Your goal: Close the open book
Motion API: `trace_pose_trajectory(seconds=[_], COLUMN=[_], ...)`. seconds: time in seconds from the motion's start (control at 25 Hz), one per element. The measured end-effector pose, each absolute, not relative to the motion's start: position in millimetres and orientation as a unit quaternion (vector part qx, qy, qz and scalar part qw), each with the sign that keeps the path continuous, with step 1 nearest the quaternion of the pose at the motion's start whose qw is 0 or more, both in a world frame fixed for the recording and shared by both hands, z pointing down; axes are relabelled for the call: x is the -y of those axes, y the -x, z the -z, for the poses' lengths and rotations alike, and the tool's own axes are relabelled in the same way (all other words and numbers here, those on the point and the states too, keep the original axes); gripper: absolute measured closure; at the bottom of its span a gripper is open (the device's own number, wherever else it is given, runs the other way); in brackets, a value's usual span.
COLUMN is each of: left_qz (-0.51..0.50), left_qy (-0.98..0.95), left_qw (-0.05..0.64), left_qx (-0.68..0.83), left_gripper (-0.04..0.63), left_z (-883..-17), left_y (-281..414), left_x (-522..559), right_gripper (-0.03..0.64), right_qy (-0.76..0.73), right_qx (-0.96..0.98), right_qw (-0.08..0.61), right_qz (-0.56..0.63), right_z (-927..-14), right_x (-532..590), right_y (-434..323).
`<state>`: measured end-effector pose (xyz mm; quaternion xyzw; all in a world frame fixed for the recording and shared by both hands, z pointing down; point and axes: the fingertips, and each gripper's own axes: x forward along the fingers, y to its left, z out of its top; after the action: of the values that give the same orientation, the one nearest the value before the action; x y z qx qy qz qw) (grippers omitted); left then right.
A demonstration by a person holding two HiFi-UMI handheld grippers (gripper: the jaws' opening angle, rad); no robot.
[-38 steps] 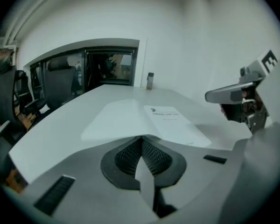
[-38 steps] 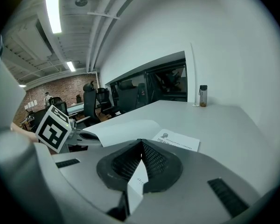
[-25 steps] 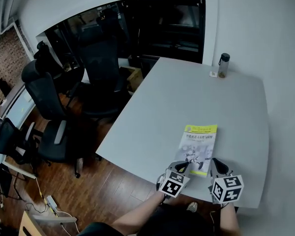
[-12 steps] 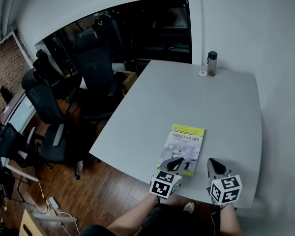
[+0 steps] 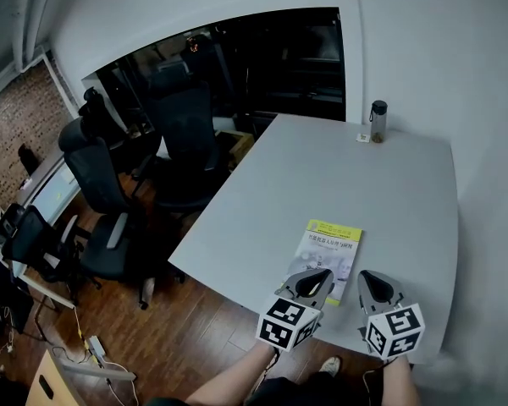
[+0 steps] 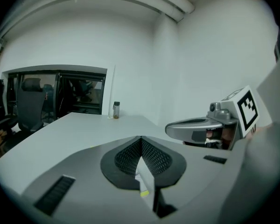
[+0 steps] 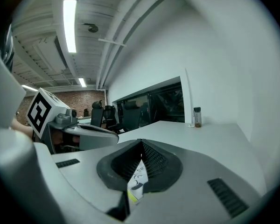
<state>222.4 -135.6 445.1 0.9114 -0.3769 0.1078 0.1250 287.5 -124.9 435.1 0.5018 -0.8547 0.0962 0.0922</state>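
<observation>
— How do the claws look from where you stand?

— The left claw [image 6: 140, 140] is pinched right together, its ribbed pads meeting at the tip with nothing caught between them. The right claw [image 7: 141, 143] is the same: pads touching, nothing gripped. Only a sliver of printed cover shows through the slot below each tip.

— So neither one has the book?

— Neither. The book [image 5: 331, 250] lies closed and flat on the grey bench [image 5: 389, 184], yellow band at its far end and a drawing on the cover. The claws hang side by side over the bench's near edge, both tilted slightly downward. From the left claw the book runs out toward twelve o'clock. From the right claw it sits at about eleven o'clock, just beside.

— Anything else on the bench?

— A dark-capped bottle [image 5: 378, 121] stands upright at the far edge, roughly one o'clock from the book and well apart from it. A small pale card [image 5: 364, 138] sits just beside its base.

— And around it?

— Black office chairs [image 5: 182, 134] crowd together at ten o'clock on a wooden floor [image 5: 195, 328], before a dark glass wall [image 5: 279, 57].
</observation>
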Motion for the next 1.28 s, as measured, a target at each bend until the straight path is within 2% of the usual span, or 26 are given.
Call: trace_pose_trajectory(seconds=[0.68, 1.28], left_qz=[-0.074, -0.064], left_qy=[-0.935, -0.941], left_qw=[0.101, 0.083], left_qx=[0.332, 0.321], left_gripper=[0.591, 0.591], left_z=[-392.5, -374.2], left_y=[-154.8, -145.4], left_x=[58.4, 18.0], right_gripper=[0.612, 0.612], right_qy=[-0.535, -0.543], right_qx=[0.841, 0.838], right_qw=[0.063, 0.048], right_qz=[-0.042, -0.03], right_z=[-374.7, -357.5], right_x=[43.8, 1.9], right_y=[-209.8, -195.9])
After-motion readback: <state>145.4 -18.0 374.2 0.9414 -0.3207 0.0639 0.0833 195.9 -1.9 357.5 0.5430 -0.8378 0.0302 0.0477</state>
